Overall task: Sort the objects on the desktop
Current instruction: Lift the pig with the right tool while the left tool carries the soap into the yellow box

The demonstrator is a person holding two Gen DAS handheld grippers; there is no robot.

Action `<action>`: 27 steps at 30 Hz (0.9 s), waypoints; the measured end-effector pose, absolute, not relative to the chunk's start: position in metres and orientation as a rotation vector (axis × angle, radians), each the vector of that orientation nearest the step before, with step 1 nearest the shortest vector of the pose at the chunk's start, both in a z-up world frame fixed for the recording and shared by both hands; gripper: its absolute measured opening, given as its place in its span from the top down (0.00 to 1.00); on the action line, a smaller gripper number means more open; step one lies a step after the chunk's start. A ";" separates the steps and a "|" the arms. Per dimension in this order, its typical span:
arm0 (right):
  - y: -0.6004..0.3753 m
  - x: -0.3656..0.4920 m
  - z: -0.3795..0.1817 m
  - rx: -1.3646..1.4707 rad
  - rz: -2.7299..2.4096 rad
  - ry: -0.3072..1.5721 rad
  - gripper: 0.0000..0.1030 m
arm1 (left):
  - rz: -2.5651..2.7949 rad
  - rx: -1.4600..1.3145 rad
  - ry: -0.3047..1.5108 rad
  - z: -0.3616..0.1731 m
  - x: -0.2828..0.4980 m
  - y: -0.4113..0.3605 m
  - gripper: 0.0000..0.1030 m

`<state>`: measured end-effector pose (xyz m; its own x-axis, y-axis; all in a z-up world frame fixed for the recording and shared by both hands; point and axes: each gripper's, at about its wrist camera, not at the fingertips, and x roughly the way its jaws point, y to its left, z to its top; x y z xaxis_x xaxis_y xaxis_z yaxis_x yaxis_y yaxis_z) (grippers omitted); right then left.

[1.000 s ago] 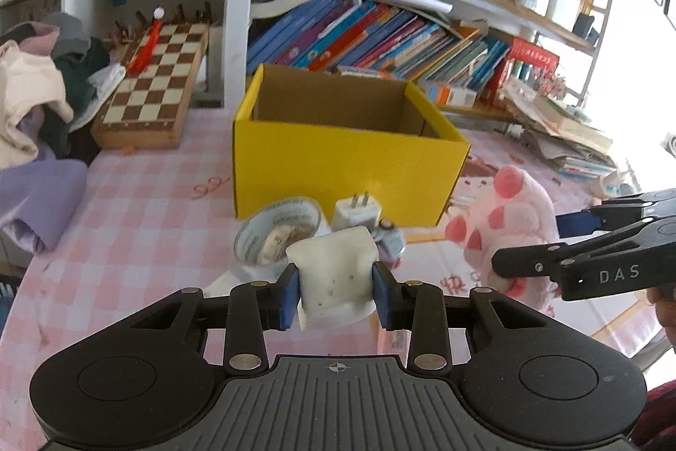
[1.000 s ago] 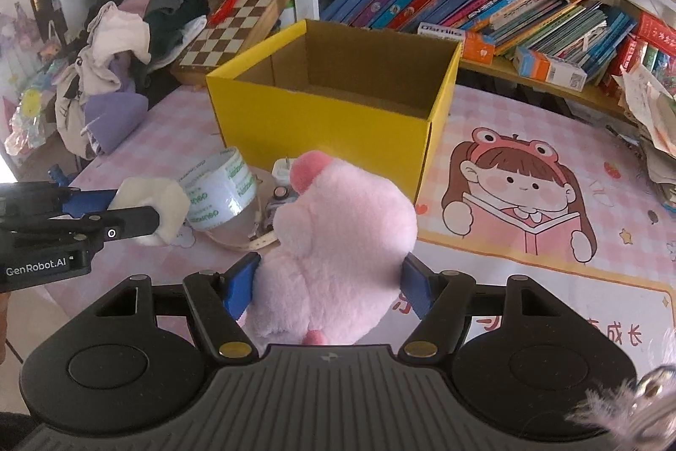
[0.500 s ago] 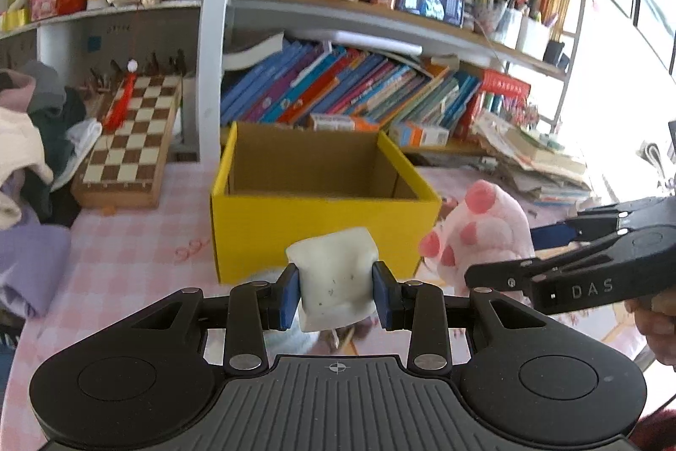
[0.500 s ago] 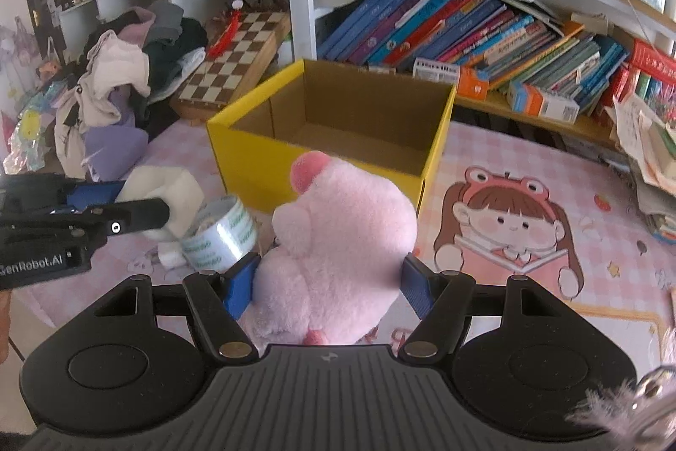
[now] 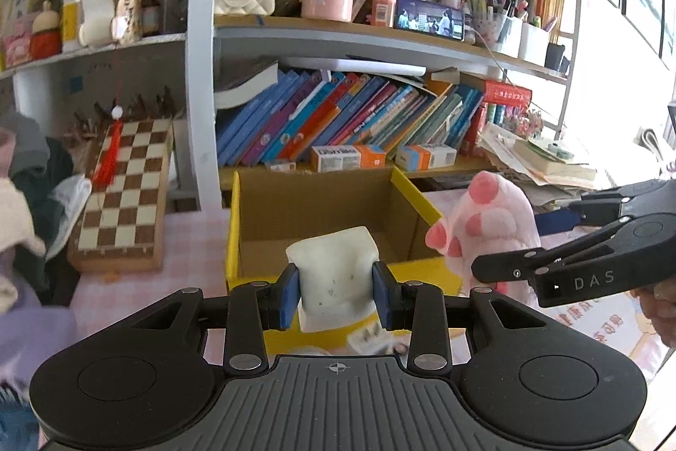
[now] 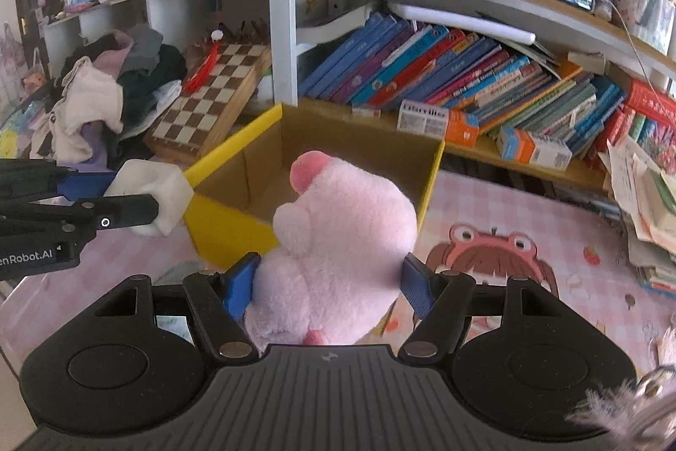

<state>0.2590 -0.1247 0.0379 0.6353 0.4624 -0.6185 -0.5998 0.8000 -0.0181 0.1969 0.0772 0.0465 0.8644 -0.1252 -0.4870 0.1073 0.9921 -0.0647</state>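
My left gripper (image 5: 336,296) is shut on a soft white block (image 5: 336,277) and holds it in the air at the near wall of an open yellow cardboard box (image 5: 253,261). My right gripper (image 6: 329,284) is shut on a pink plush paw (image 6: 342,239) and holds it over the near right part of the same box (image 6: 228,231). The paw (image 5: 486,231) also shows in the left wrist view, beside the box's right wall. The white block (image 6: 148,193) shows in the right wrist view at the box's left corner. The box looks empty inside.
The table has a pink checked cloth (image 6: 507,206) with a cartoon girl print (image 6: 490,261). A chessboard (image 5: 122,197) leans left of the box. Bookshelves (image 5: 338,121) stand close behind it. A clothes pile (image 6: 97,100) lies far left. Small items (image 5: 372,337) lie under my left gripper.
Both grippers have risen and moved toward the box with their loads. The tape roll and charger on the table have dropped out of sight below the grippers.
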 end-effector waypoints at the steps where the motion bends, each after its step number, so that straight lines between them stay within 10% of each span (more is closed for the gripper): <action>1: -0.120 0.263 0.039 -0.240 0.616 0.632 0.34 | -0.125 -0.029 0.511 0.048 0.202 0.078 0.67; 27: -0.044 0.381 -0.009 -0.497 0.596 0.691 0.34 | -0.104 0.037 0.600 0.011 0.332 0.091 0.67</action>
<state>0.3814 -0.0441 -0.0087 0.6201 0.3373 -0.7083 -0.6510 0.7251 -0.2246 0.3318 0.0913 0.0107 0.8202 -0.0867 -0.5654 0.1083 0.9941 0.0047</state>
